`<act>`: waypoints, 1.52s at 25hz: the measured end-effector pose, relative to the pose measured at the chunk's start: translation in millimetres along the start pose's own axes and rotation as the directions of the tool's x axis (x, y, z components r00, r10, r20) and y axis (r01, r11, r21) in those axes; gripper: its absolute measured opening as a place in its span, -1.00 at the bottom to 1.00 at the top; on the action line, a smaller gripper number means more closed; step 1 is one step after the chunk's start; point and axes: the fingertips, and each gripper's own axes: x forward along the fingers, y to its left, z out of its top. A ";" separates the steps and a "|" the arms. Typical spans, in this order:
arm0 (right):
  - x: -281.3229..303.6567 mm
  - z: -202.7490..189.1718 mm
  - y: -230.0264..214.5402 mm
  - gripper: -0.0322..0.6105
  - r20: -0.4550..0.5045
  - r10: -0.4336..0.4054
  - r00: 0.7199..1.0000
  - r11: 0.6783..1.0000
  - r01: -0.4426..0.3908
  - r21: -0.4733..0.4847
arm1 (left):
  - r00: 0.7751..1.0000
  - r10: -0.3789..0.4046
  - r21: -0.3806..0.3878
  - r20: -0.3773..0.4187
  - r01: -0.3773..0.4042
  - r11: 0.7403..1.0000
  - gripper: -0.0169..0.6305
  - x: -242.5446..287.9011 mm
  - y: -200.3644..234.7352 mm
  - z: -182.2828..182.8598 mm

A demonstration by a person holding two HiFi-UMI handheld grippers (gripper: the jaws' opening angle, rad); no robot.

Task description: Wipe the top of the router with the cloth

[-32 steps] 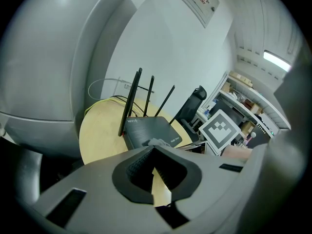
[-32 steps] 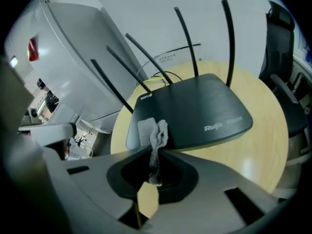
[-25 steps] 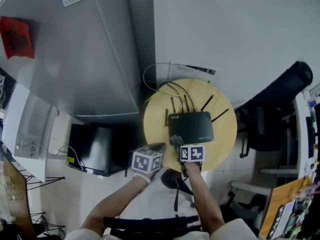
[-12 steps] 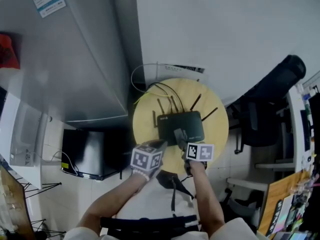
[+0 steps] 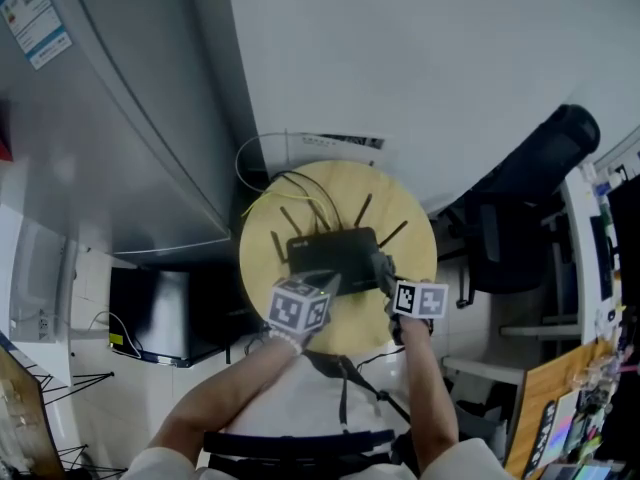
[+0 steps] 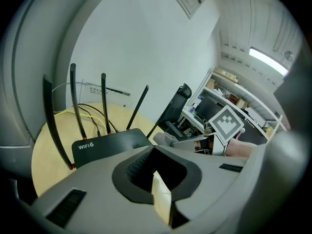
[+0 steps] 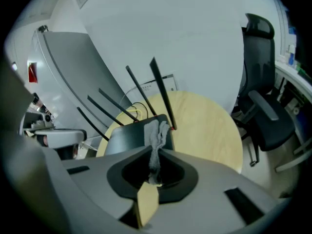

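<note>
A black router (image 5: 330, 256) with several upright antennas sits on a round wooden table (image 5: 400, 218). My right gripper (image 5: 384, 267) is shut on a grey cloth (image 7: 157, 130), which lies on the right end of the router (image 7: 124, 136)'s top. In the left gripper view the cloth (image 6: 165, 138) shows beyond the router (image 6: 105, 146). My left gripper (image 5: 323, 284) is shut with nothing in it, its tip at the router's front left edge. Both sets of jaws show closed in the right gripper (image 7: 155, 152) and left gripper (image 6: 155, 151) views.
Yellow and black cables (image 5: 290, 186) run off the table's back edge toward the white wall. A grey cabinet (image 5: 120, 148) stands at the left with a black box (image 5: 150, 313) below. A black office chair (image 5: 535, 173) stands at the right, beside a cluttered desk (image 5: 610, 268).
My right gripper has dragged the cloth across the router's top from its left front corner to its right end. The left gripper has stayed at the front left edge.
</note>
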 end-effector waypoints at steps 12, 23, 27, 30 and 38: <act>48.6 -1.8 -71.1 -0.77 -0.072 -0.191 0.979 0.813 0.117 -0.571 | 0.999 0.012 -0.022 -0.033 -0.013 1.000 -0.96 18.9 -7.6 -5.8; 70.1 -10.8 -62.5 -0.77 -0.128 -0.076 0.989 0.617 -0.054 -0.785 | 0.997 0.042 -0.099 -0.058 -0.048 0.994 -0.96 26.1 3.4 -21.5; 63.2 -21.6 -59.7 -0.77 -0.142 -0.029 0.989 0.581 -0.099 -0.808 | 0.997 0.053 -0.092 -0.053 -0.058 0.994 -0.96 26.8 3.1 -16.5; 60.2 -31.5 -61.5 -0.77 -0.158 -0.017 0.987 0.592 -0.117 -0.797 | 0.997 0.052 -0.090 -0.053 -0.057 0.994 -0.96 28.9 -0.2 -16.1; 51.6 -56.4 -52.5 -0.77 -0.183 0.011 0.983 0.599 -0.153 -0.786 | 0.997 0.046 -0.092 -0.059 -0.051 0.994 -0.96 27.6 -4.6 -22.5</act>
